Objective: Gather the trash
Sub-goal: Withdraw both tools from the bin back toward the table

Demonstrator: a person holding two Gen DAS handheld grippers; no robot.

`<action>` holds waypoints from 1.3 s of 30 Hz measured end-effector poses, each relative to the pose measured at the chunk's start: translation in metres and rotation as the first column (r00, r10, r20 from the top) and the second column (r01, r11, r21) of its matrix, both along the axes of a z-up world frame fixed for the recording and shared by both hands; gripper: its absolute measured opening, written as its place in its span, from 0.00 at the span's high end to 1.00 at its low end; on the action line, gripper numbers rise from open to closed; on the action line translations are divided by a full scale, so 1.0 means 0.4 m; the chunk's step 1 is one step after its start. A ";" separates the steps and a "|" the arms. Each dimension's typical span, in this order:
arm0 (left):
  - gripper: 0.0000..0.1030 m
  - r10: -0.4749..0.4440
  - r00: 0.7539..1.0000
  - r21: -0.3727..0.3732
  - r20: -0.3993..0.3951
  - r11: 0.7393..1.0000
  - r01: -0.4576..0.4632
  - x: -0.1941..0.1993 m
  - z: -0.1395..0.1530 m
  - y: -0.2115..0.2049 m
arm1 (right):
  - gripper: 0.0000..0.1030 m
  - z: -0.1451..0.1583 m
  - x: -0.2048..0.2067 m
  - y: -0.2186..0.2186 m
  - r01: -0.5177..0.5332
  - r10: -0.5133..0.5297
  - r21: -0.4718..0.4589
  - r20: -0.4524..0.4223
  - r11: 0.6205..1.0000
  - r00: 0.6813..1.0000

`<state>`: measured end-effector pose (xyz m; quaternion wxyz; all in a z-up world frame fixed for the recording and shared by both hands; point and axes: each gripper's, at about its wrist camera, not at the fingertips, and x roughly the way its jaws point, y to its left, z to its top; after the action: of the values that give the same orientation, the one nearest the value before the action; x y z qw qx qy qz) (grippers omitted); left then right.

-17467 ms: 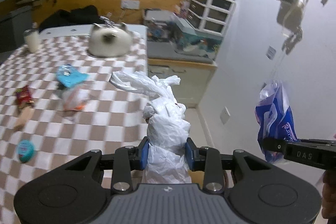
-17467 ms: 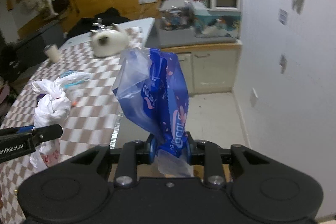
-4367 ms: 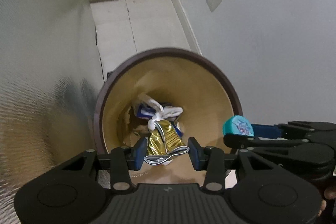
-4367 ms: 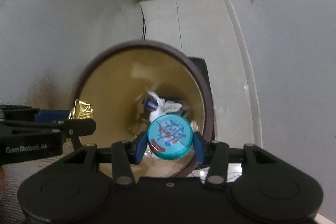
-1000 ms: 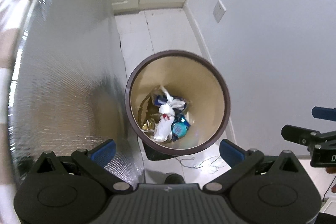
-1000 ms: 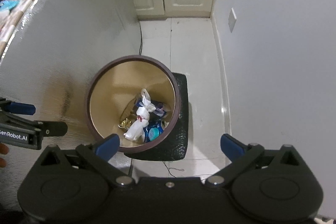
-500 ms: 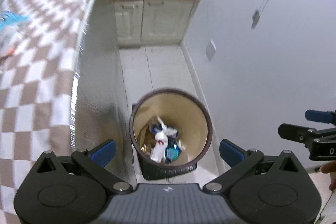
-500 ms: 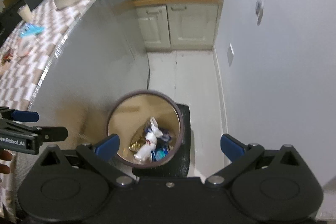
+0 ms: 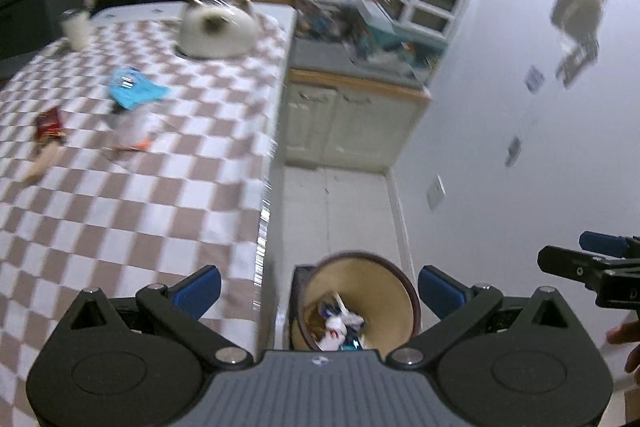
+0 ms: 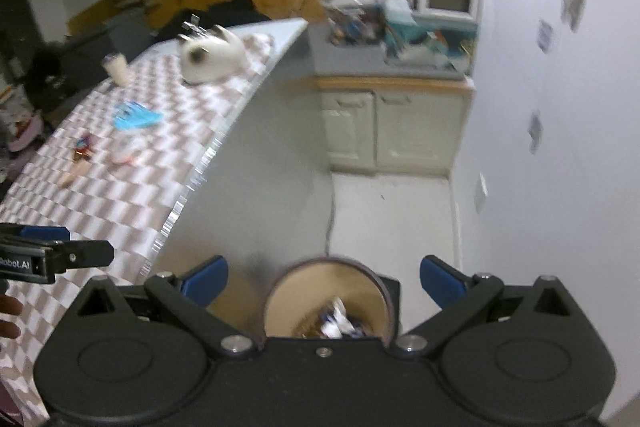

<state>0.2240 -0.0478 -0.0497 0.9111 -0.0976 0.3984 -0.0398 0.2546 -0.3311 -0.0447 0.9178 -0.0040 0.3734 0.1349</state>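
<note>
A round brown trash bin point(image 9: 408, 291) stands on the floor beside the table, with a white bag and wrappers inside; it also shows in the right wrist view point(image 10: 372, 281). My left gripper point(image 9: 320, 289) is open and empty above it. My right gripper point(image 10: 323, 279) is open and empty too. On the checkered table point(image 9: 140, 203) lie a blue wrapper point(image 9: 134, 91), a clear packet with orange point(image 9: 134, 133), a red wrapper point(image 9: 48, 123) and a beige piece point(image 9: 40, 165).
A white cat-shaped object point(image 9: 216, 27) and a cup point(image 9: 78, 27) stand at the table's far end. Cream cabinets point(image 9: 344, 123) with cluttered top stand at the back. A white wall point(image 9: 520, 147) runs along the right. The floor lies between table and wall.
Both grippers have risen and tilted up from the bin, so the table top and the room come into view. Both stay open and empty.
</note>
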 end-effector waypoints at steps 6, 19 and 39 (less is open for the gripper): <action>0.00 0.097 0.992 -0.017 0.080 0.995 -0.096 -0.049 0.066 0.099 | 0.00 0.077 0.008 0.091 -0.093 0.092 0.011 0.085 0.996 0.992; 0.00 0.167 0.964 0.004 0.205 0.985 -0.172 -0.106 0.159 0.385 | 0.00 0.158 -0.002 0.359 -0.158 0.145 0.054 0.195 0.986 0.970; 0.00 0.097 0.970 0.018 0.225 0.994 -0.103 0.049 0.080 0.820 | 0.00 0.173 0.045 0.791 0.021 -0.044 0.120 0.188 0.993 0.981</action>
<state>0.2435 0.2803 -0.0177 0.9523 -0.0989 0.2885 0.0013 0.2725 -0.0147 0.0243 0.9501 0.0430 0.2753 0.1405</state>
